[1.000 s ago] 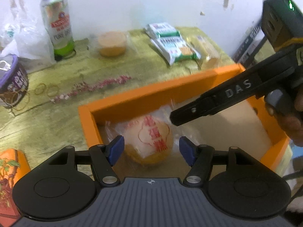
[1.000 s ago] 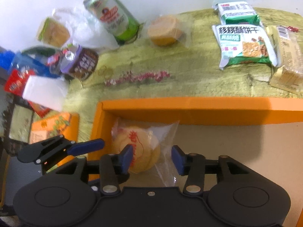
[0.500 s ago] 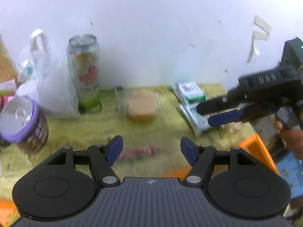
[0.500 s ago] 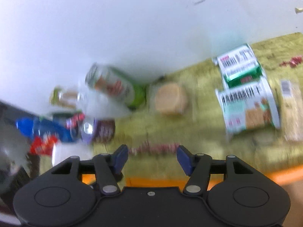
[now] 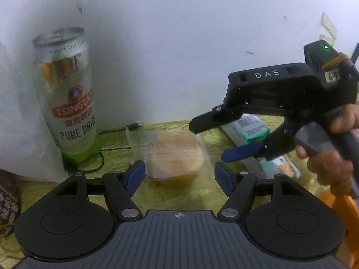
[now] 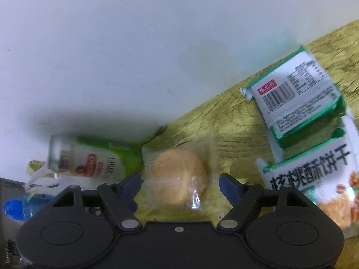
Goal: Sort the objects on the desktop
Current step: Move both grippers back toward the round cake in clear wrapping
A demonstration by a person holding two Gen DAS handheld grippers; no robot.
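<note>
From the left wrist camera, the left gripper (image 5: 178,176) filled the near edge, its blue fingers (image 5: 134,176) spread wide with nothing between them but air. Just beyond the tips, at 12 o'clock, a round pastry in a clear wrapper (image 5: 176,154) lay on the yellow-green table (image 5: 116,154), touched by neither finger. At 10 o'clock a tall beer can (image 5: 67,98) stood upright against the white wall (image 5: 179,44), a thin black cable (image 5: 112,134) trailing past its base. At 3 o'clock the right gripper (image 5: 215,143), held in a hand (image 5: 332,157), reached in from the side above the table, its black upper finger and blue-tipped lower finger parted and holding nothing. Behind it lay green snack packets (image 5: 253,127), partly hidden. An orange box (image 5: 343,204) edge showed at 4 o'clock.

From the right wrist camera, the right gripper (image 6: 180,185) also stood wide open, the wrapped pastry (image 6: 179,177) lying between the line of its tips without contact. The beer can (image 6: 89,161) sat at 10 o'clock, a blue bottle (image 6: 20,208) at 9 o'clock, and two green biscuit packets (image 6: 298,98) at 2 o'clock, one overlapping the other.

A second earlier both grippers hung over the orange box, which held another wrapped cake; since then both had swung to the pastry by the wall
</note>
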